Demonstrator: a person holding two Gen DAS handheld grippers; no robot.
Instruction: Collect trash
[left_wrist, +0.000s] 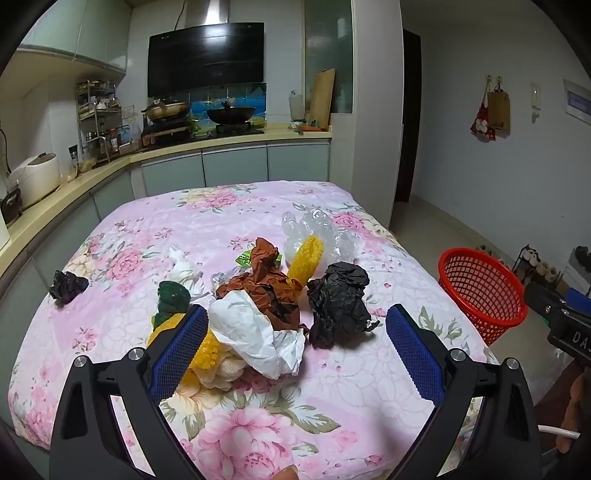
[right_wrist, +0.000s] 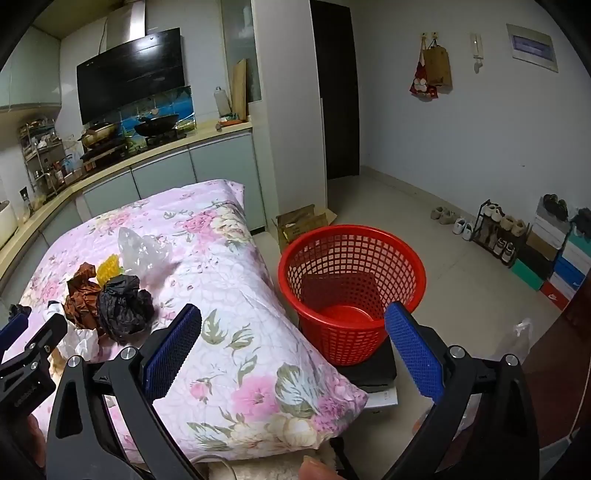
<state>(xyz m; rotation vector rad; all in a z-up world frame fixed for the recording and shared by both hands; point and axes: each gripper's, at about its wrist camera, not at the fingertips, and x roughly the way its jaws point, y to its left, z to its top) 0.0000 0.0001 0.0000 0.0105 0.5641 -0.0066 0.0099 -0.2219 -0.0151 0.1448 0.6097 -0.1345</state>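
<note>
Crumpled trash lies in a pile on the floral tablecloth (left_wrist: 258, 424): a white paper (left_wrist: 255, 336), a brown paper (left_wrist: 271, 291), a black paper (left_wrist: 340, 302), yellow foam netting (left_wrist: 308, 258), clear plastic (left_wrist: 317, 229), a dark green wad (left_wrist: 171, 295) and a dark purple wad (left_wrist: 68, 286). My left gripper (left_wrist: 295, 332) is open and empty, just in front of the white and black papers. My right gripper (right_wrist: 293, 332) is open and empty, over the table's right edge beside the empty red mesh basket (right_wrist: 351, 288). The black paper (right_wrist: 123, 306) also shows in the right wrist view.
The red basket (left_wrist: 480, 291) stands on the floor right of the table, on a dark block (right_wrist: 373, 373). A kitchen counter (left_wrist: 110, 166) runs behind and left. A cardboard box (right_wrist: 303, 221) and shoe rack (right_wrist: 498, 229) sit on the floor.
</note>
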